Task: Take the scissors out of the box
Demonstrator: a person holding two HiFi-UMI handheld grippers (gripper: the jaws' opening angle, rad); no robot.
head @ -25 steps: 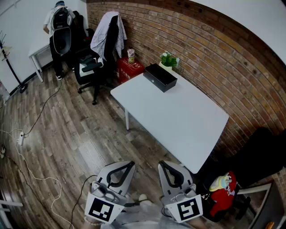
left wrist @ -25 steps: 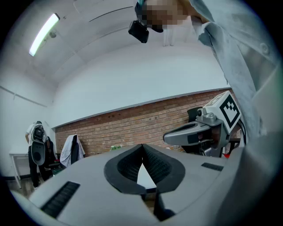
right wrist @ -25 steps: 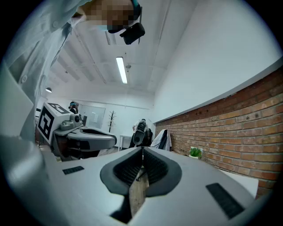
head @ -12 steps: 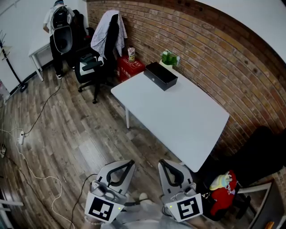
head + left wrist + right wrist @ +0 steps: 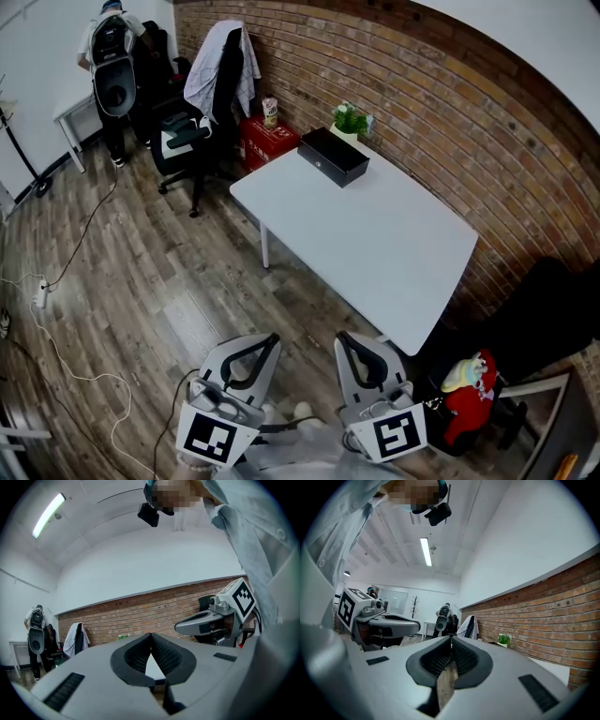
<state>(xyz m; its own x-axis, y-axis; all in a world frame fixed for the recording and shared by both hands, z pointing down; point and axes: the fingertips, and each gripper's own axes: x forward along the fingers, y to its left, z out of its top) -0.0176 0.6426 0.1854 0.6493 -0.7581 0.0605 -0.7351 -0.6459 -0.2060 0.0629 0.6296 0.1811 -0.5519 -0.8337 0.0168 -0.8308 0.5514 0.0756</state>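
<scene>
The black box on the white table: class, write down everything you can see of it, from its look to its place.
The black box is a low, flat, oblong case with a dark, matte look. It seems closed, and no scissors show. It lies flat at the far corner of the white table, close to the brick wall. A small green plant stands just behind it. Only the table visibly touches it.

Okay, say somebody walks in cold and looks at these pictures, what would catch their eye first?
First the white table in the middle of the room, with a black box at its far end by the brick wall. Next the left gripper and right gripper at the bottom edge, both shut on nothing, held over the wood floor short of the table.
</scene>
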